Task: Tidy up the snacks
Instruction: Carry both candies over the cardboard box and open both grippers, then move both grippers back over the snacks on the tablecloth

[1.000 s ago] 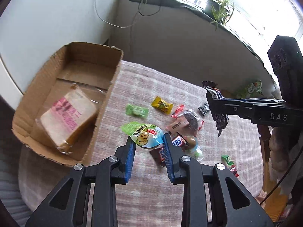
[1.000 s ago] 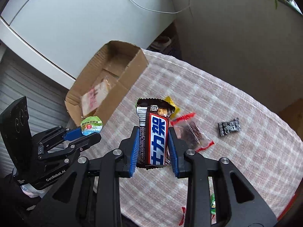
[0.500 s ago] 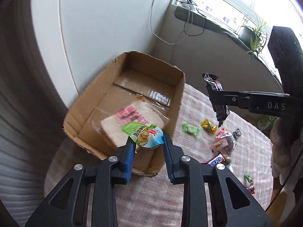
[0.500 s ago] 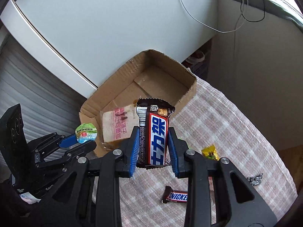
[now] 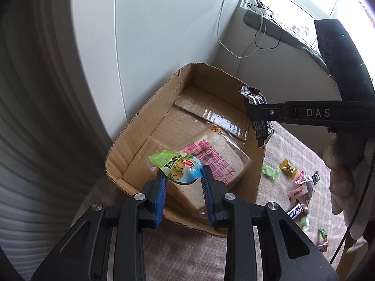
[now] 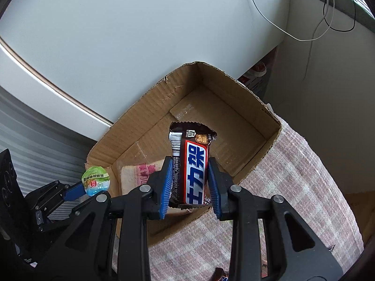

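Left gripper (image 5: 183, 178) clamps a jelly cup (image 5: 179, 169) above the cardboard box (image 5: 150, 119); right gripper (image 6: 188, 185) grips a chocolate bar (image 6: 191, 164) there. Only the left view shows loose snacks (image 5: 296, 187) on the tablecloth (image 5: 293, 154).

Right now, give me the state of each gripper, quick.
Left gripper: shut on the jelly cup, over the box.
Right gripper: shut on the chocolate bar, over the box too.

- "DAS" in pale letters runs along the black arm of the right gripper (image 5: 257, 114), above the cardboard box (image 5: 145, 126).
- "SNICKERS", partly readable, on a bar (image 5: 294, 212) right of the box.
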{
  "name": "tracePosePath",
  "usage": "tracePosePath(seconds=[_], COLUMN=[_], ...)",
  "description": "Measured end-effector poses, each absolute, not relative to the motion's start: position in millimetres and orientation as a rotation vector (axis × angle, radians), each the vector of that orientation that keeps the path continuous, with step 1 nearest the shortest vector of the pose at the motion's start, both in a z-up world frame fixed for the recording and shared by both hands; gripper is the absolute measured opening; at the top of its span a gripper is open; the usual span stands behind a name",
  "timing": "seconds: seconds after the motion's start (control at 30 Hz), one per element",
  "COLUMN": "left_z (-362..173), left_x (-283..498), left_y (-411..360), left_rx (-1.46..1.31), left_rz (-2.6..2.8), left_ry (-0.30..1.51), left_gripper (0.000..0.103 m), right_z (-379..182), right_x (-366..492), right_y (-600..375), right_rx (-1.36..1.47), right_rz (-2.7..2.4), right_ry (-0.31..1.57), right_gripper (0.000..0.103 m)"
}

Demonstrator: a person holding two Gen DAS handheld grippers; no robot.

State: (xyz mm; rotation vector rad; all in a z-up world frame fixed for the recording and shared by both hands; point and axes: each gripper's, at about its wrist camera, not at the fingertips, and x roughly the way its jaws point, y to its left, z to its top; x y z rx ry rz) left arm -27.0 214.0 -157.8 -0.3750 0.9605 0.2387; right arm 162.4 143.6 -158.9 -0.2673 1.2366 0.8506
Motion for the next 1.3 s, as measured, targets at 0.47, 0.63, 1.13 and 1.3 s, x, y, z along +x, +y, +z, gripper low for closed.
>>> tracePosePath(seconds=[0.47, 0.63, 1.13, 1.3], left_z=[-159.5, -157.4, -140.6, -135.7], left_x=[-23.8, -23.3, -21.1, -17.2], left_y=[220.8, 220.0, 195.9, 175.4], left_rx=[-0.392, -0.389, -0.354, -0.329], left_rz=[0.253, 0.260, 0.196, 0.133], left_ry=[0.978, 0.970, 0.945, 0.949], left_gripper=[0.054, 0.054, 0.054, 0.054], right_z=[-160.5, -155.4, -122.7, -108.2], right_x=[165.4, 166.8, 160.3, 153.5], right_y=[146.1, 140.4, 92.7, 52.9], right_rx=[-0.253, -0.244, -0.208, -0.195], right_rz=[0.825, 0.819, 0.785, 0.753], right_ry=[1.193, 1.192, 1.160, 1.146], right_gripper=[0.077, 0.078, 0.078, 0.078])
